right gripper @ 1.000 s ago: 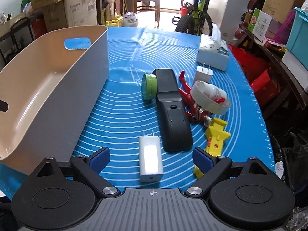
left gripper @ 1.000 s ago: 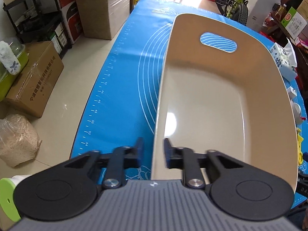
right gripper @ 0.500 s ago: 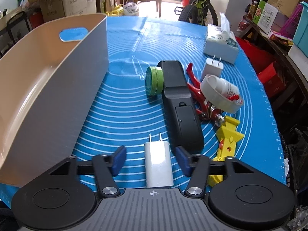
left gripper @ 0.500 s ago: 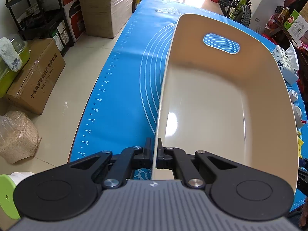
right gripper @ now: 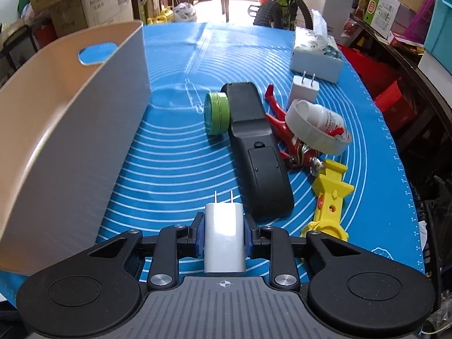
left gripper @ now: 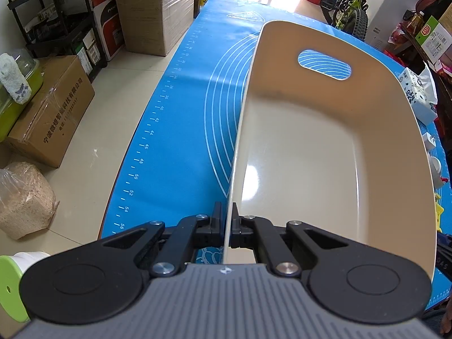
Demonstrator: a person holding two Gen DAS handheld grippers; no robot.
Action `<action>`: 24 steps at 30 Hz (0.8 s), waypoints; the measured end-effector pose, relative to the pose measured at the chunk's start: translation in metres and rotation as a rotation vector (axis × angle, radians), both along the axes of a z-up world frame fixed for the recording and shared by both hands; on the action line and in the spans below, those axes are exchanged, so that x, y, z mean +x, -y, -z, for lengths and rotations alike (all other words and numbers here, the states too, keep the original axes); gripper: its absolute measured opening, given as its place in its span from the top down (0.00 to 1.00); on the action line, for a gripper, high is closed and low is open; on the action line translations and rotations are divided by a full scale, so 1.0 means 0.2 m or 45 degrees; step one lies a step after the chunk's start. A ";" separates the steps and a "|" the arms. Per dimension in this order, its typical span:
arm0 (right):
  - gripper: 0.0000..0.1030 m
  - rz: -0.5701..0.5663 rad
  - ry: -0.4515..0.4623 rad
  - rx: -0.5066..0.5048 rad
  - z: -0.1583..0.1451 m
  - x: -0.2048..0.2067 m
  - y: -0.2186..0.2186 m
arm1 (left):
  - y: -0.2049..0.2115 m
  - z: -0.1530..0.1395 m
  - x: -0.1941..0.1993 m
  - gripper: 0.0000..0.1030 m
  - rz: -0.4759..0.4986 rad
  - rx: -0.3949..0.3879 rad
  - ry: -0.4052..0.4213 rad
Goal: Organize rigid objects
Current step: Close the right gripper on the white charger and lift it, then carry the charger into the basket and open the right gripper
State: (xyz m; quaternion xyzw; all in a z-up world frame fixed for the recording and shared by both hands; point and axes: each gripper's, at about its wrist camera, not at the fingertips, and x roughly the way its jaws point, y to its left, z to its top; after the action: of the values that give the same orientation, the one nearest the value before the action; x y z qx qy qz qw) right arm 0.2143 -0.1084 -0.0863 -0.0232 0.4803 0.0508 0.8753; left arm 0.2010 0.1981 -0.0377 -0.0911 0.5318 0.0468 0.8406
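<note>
Within the last second the right hand-held gripper (right gripper: 224, 236) was closing onto the white charger (right gripper: 224, 237) on the near counter (right gripper: 175, 152), while the left hand-held gripper (left gripper: 228, 227) had clamped the empty bin's (left gripper: 310, 141) near rim, so loading could begin.

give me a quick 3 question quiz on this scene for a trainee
1. True or false: the left hand-held gripper is shut on the bin rim.
2. What sits between the right hand-held gripper pads? A) green tin B) white charger C) remote
3. Fill in: the bin holds ____ items so far.

Key:
1. True.
2. B, the white charger; the jaws are closing on it. The green tin and remote lie on the mat.
3. No.
</note>
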 end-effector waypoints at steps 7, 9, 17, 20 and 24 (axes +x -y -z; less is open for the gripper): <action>0.65 0.013 0.096 0.039 -0.15 -0.01 0.01 | 0.00 0.00 0.00 0.96 0.002 -0.006 0.002; 0.65 0.016 0.126 0.049 -0.21 -0.01 -0.01 | 0.00 0.00 0.00 0.96 0.002 -0.005 0.002; 0.65 -0.017 0.280 0.099 -0.47 0.05 -0.12 | 0.00 0.00 0.00 0.96 0.004 0.000 0.000; 0.65 -0.057 0.325 0.106 -0.54 0.08 -0.21 | 0.00 0.00 0.00 0.96 0.005 0.001 0.000; 0.65 -0.111 0.341 0.128 -0.57 0.13 -0.34 | 0.00 0.00 0.00 0.96 0.004 0.002 -0.001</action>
State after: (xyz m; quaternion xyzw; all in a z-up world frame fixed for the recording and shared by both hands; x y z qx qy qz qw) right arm 0.2393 -0.0395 0.0284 -0.0067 0.3546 0.1092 0.9286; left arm 0.2005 0.1978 -0.0380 -0.0897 0.5322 0.0457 0.8406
